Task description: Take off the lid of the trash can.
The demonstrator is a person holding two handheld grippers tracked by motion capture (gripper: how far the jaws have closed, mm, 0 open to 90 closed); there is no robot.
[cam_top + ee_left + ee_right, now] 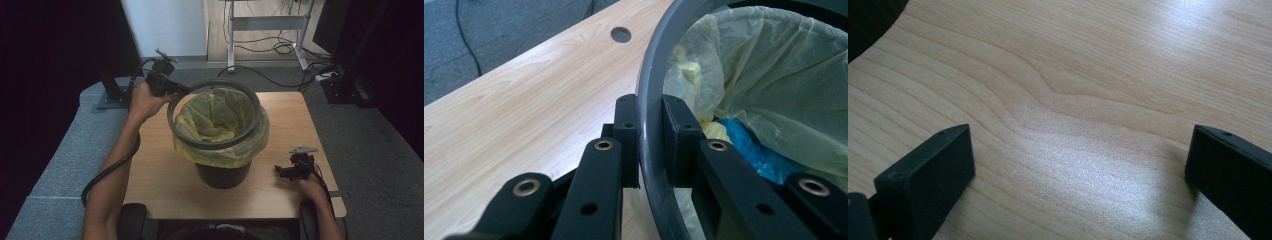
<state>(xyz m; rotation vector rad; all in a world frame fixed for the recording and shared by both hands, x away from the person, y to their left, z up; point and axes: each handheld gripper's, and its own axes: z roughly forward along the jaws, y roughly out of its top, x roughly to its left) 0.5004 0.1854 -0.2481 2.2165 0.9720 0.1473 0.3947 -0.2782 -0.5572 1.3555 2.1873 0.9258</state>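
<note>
Left hand-held gripper clamps grey ring, seemingly raised above bin; right hand-held gripper wide, near table.

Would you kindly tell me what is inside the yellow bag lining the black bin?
Inside the yellow bag, the left gripper view shows something blue and pale yellow bits near the grey ring. The bag's folds hide anything deeper, including the bottom of the black bin.

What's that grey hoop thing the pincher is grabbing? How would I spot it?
Find the black bin in the middle of the wooden table. Tilted above its yellow bag is the grey ring, pinched by the left gripper: it's hard, smooth and round.
</note>
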